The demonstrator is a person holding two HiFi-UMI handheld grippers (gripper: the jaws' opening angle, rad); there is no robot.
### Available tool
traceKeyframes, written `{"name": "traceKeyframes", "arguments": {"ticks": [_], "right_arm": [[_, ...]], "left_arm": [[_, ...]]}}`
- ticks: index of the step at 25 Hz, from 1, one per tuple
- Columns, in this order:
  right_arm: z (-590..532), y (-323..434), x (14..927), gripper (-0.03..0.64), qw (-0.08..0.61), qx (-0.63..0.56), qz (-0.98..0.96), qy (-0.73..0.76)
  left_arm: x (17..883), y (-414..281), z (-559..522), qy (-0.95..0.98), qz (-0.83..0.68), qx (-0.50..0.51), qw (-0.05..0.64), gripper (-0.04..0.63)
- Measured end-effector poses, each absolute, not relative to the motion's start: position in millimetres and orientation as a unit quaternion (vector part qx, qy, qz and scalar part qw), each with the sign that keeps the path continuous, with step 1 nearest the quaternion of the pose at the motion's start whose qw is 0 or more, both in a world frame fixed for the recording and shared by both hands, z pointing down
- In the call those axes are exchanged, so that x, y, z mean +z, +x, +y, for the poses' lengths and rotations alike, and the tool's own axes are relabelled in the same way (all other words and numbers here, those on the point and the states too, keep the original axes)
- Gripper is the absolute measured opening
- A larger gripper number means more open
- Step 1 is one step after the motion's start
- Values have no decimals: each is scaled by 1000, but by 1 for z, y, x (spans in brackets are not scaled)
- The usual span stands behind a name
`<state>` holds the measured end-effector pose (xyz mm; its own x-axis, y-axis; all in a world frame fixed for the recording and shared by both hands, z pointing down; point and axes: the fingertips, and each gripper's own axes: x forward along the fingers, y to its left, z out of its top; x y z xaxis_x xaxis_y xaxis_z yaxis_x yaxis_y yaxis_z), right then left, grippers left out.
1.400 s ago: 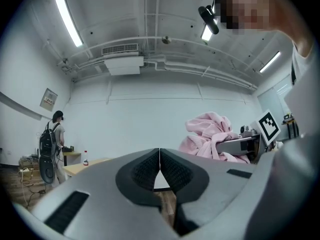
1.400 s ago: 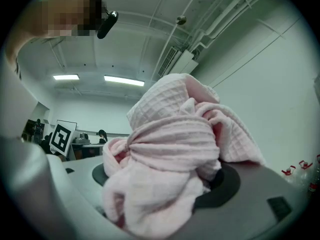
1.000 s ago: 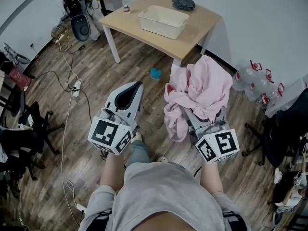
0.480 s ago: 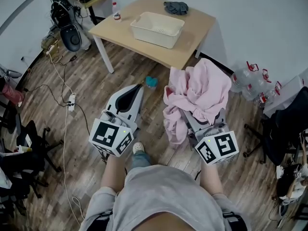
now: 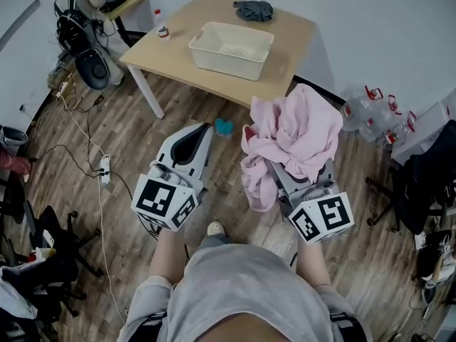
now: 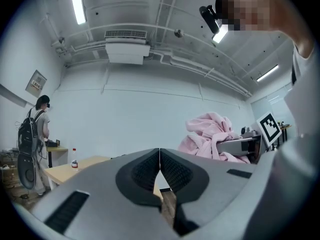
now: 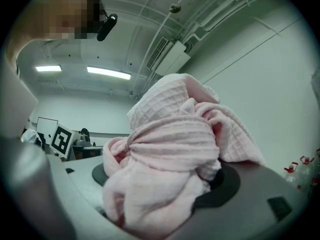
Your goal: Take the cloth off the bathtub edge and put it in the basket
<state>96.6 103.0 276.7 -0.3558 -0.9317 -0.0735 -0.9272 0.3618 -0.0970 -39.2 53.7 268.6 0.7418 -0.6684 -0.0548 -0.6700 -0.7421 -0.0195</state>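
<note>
Your left gripper (image 5: 206, 126) points toward 12 o'clock, its ribbed dark fingers clenched on nothing, probably kept free as a spare. At 12 o'clock the cream plastic basket (image 5: 229, 63) waits on the pale wooden surface (image 5: 292, 41). Your right gripper (image 7: 162, 181) has its fingers spread wide, grasping the pink cloth (image 5: 296, 130), a soft waffle-weave bundle, likely bunched high to keep it off the floor.
</note>
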Motion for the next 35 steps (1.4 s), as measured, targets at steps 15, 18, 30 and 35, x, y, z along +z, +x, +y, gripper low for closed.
{"name": "traceKeyframes", "arguments": {"ticks": [15,18,30,35], "right_arm": [[35,41,279,374,65,-17,798,-598],[28,36,281,374,60,-17,797,-601],[-26,56,290,374,58,-26,792,-607],[-63,73,291,374,62,-24,795,-602]], "left_arm": [[275,-85,-27,-949,312,16,38,15],[278,-86,-36,-952,304,19,30,15],[288,-76,-89,-951,309,21,11,15],[288,-60,-124,-949,314,21,15,15]]}}
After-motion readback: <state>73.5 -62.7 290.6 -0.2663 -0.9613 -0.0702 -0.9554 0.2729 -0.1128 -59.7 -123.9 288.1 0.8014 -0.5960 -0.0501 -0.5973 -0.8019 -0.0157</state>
